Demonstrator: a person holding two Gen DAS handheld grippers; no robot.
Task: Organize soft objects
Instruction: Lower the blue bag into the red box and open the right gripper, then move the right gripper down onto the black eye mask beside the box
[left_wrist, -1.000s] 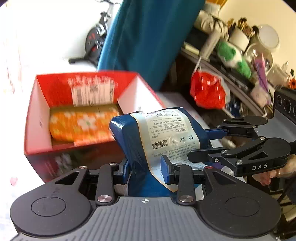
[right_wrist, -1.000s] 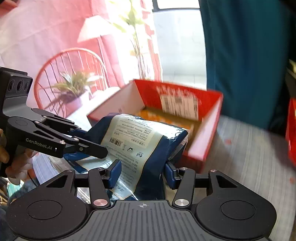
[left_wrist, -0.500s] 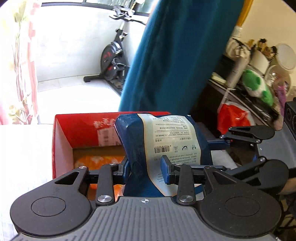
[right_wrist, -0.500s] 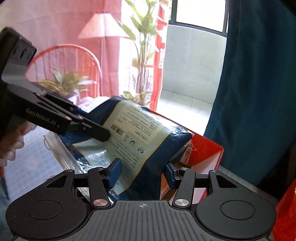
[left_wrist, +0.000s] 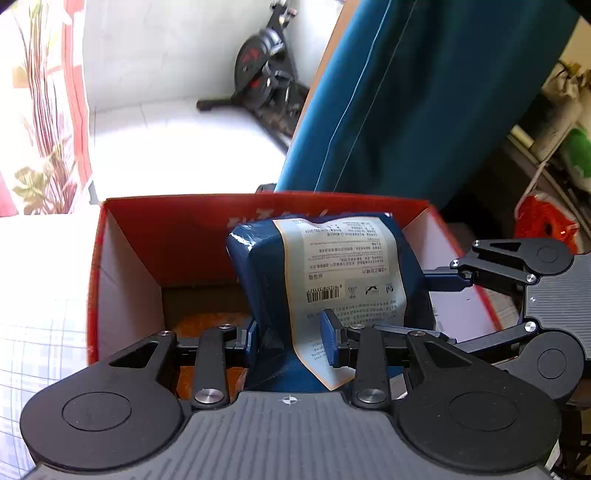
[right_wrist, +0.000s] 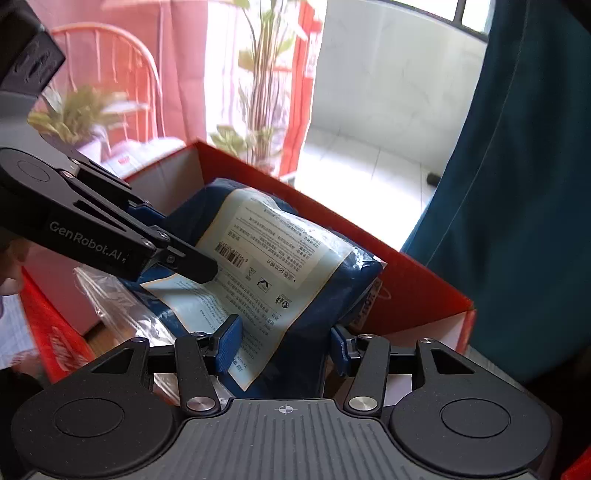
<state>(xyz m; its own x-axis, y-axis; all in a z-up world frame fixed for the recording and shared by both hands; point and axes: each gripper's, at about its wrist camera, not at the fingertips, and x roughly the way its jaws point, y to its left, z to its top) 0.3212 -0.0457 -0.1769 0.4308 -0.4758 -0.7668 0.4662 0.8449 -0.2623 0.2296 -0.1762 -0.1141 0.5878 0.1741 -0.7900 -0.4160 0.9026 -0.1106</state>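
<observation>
1. Gripping the near end of the blue plastic-wrapped package (left_wrist: 258, 280), the left gripper (left_wrist: 290, 341) has its blue pads partly closed and pressed into the soft wrapper, which bulges between them.
2. Holding the same package from the other side, the right gripper (right_wrist: 282, 345) has its jaws part-way closed on the wrapper; the left pad lies against the pale printed label (right_wrist: 258, 266) and the right pad against the blue film.
3. Each gripper shows in the other's view: the right gripper's black linkage reaches in from the right edge of the left wrist view, and the left gripper's arm, lettered "GenRobot.AI", crosses the upper left of the right wrist view.
4. The package sits tilted over the open red cardboard box (left_wrist: 170, 229), its far end inside the box's walls; whether it touches the bottom cannot be told.
5. Something orange (left_wrist: 210, 321) lies on the box floor, mostly hidden behind the left gripper.
6. The box stands on a light checked cloth (left_wrist: 40, 332).
7. Beyond the box hangs a dark teal curtain (left_wrist: 424, 110).
8. Farther back, a black exercise bike (left_wrist: 262, 70) stands on a white tiled floor.
9. In the right wrist view a tall potted plant (right_wrist: 266, 74) and a red wire chair (right_wrist: 122, 74) stand by a pink curtain.
</observation>
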